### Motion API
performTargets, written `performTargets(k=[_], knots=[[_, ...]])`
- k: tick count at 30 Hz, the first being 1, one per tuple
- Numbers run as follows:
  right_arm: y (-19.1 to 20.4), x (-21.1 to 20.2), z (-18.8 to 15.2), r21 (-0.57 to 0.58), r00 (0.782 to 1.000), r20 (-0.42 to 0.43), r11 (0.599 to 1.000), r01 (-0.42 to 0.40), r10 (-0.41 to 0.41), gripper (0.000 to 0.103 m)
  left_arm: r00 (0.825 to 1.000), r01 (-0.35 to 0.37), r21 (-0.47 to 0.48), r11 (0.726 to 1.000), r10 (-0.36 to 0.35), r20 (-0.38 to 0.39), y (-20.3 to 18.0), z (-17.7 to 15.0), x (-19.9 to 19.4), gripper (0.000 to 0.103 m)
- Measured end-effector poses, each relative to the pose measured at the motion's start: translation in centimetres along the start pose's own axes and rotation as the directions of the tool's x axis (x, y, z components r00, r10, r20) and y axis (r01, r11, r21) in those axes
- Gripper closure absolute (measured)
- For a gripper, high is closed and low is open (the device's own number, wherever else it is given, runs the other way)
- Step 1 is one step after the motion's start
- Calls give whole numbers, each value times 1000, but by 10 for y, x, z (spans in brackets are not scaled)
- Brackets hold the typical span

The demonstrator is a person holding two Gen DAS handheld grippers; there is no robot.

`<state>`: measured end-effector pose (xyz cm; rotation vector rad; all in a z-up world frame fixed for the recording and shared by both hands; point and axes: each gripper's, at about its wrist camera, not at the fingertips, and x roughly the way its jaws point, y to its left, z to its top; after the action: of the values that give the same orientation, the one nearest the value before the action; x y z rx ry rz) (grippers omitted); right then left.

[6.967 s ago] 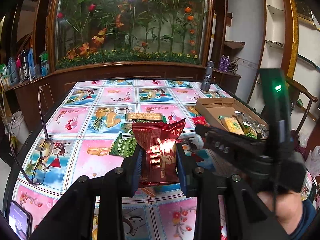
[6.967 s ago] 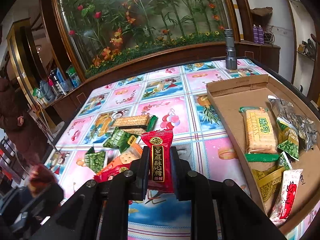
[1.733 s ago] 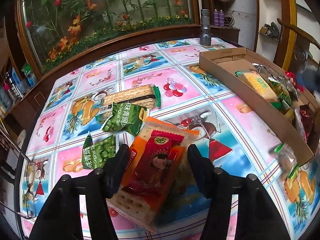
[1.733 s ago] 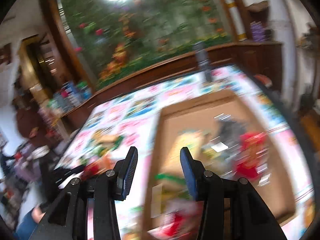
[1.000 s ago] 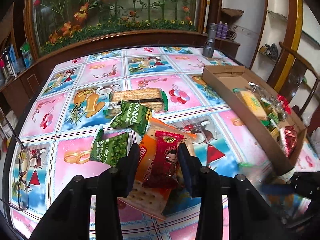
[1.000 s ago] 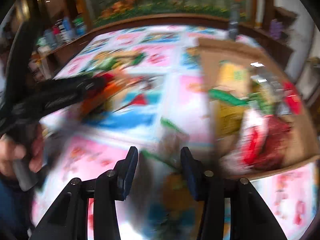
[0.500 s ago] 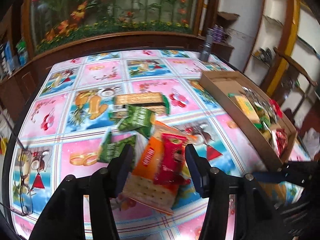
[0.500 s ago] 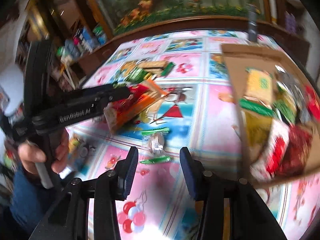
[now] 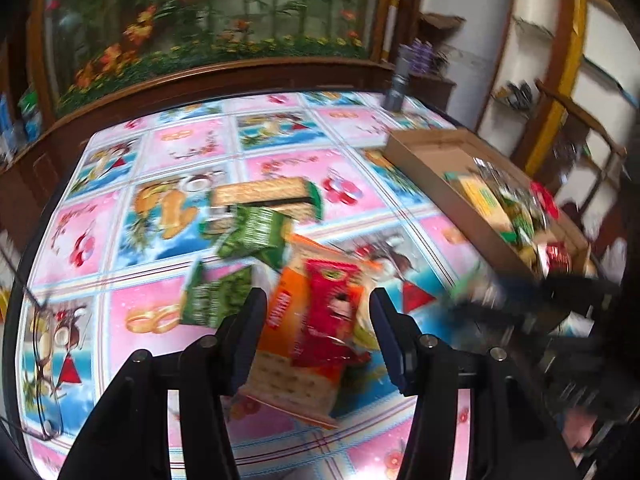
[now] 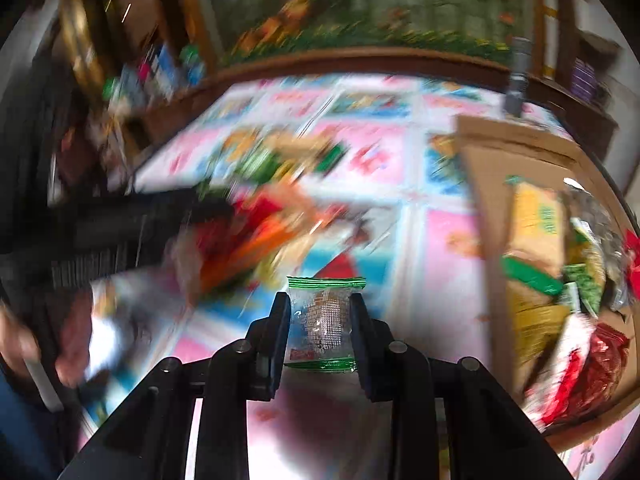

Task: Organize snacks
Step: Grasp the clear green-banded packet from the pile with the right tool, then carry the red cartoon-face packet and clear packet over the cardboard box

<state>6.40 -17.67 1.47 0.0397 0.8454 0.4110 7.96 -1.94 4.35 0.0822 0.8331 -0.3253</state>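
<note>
My left gripper (image 9: 318, 320) is open above a small red packet (image 9: 328, 312) that lies on an orange cracker pack (image 9: 296, 356). Green pea packets (image 9: 216, 296) and a long biscuit pack (image 9: 264, 196) lie just beyond on the patterned tablecloth. My right gripper (image 10: 320, 322) is shut on a small clear packet with green ends (image 10: 324, 320), held above the table left of the cardboard box (image 10: 492, 160). The box (image 9: 420, 156) holds several snacks. The right wrist view is blurred by motion.
A grey flashlight (image 9: 398, 84) stands at the table's far right corner. Glasses (image 9: 44, 344) lie at the left edge. A wooden ledge with a flower display runs behind the table. A wooden chair (image 9: 580, 120) stands to the right.
My right gripper has closed on the clear green-ended packet that lay on the table and lifted it. My left gripper has opened wider over the red packet.
</note>
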Motion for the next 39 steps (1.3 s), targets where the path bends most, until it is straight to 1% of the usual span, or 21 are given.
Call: performTargets(k=[1, 3, 5, 7, 10, 12, 13, 14, 15, 16, 17, 19, 23, 26, 30, 34, 39], knots=[[-3, -4, 2, 16, 1000, 26, 1000, -6, 5, 71, 1000, -4, 23, 1000, 5, -8, -5, -1, 3, 53], [-8, -10, 3, 47, 998, 56, 998, -43, 40, 71, 999, -18, 52, 998, 19, -25, -12, -3, 9, 53], [-6, -12, 4, 48, 996, 66, 997, -60, 57, 71, 997, -56, 83, 995, 60, -41, -17, -5, 17, 53], [-4, -12, 5, 44, 996, 70, 997, -64, 61, 71, 993, -110, 107, 988, 113, -30, -20, -5, 22, 53], [-2, -15, 6, 43, 994, 80, 996, -76, 73, 71, 991, -132, 98, 986, 134, -10, -22, -1, 29, 52], [-2, -17, 6, 43, 993, 89, 996, -79, 75, 71, 987, -159, 104, 982, 160, 0, -25, -1, 31, 52], [-2, -19, 5, 41, 993, 92, 996, -78, 74, 71, 986, -166, 115, 979, 166, 7, -28, -2, 30, 55], [-2, -19, 5, 40, 993, 94, 996, -76, 72, 71, 986, -164, 114, 980, 164, 14, -29, -2, 28, 65], [-3, -19, 4, 40, 993, 95, 996, -77, 73, 71, 988, -154, 105, 983, 153, 19, -29, -1, 26, 70], [-3, -20, 4, 43, 993, 97, 996, -76, 72, 71, 992, -128, 82, 988, 127, 17, -26, 0, 25, 81], [-4, -20, 4, 45, 993, 99, 996, -72, 68, 71, 994, -113, 70, 991, 112, 12, -25, 1, 24, 84], [-4, -19, 4, 43, 993, 99, 997, -69, 65, 71, 993, -122, 56, 991, 121, 14, -24, 1, 24, 84], [-4, -20, 4, 44, 993, 105, 997, -67, 62, 71, 994, -109, 18, 994, 108, 16, -19, 1, 21, 84], [-6, -22, 4, 47, 992, 113, 997, -63, 57, 71, 998, -63, -30, 998, 63, 21, -12, 3, 18, 84], [-8, -25, 5, 53, 991, 124, 997, -54, 47, 71, 998, -36, -74, 997, 41, 55, -5, 5, 10, 84], [-15, -28, 7, 65, 990, 140, 998, -26, 17, 71, 995, -11, -102, 995, 21, 97, -3, 7, 2, 84], [-27, -29, 11, 110, 989, 149, 994, -21, 4, 71, 994, 5, -110, 994, 7, 113, -3, 8, -2, 84]])
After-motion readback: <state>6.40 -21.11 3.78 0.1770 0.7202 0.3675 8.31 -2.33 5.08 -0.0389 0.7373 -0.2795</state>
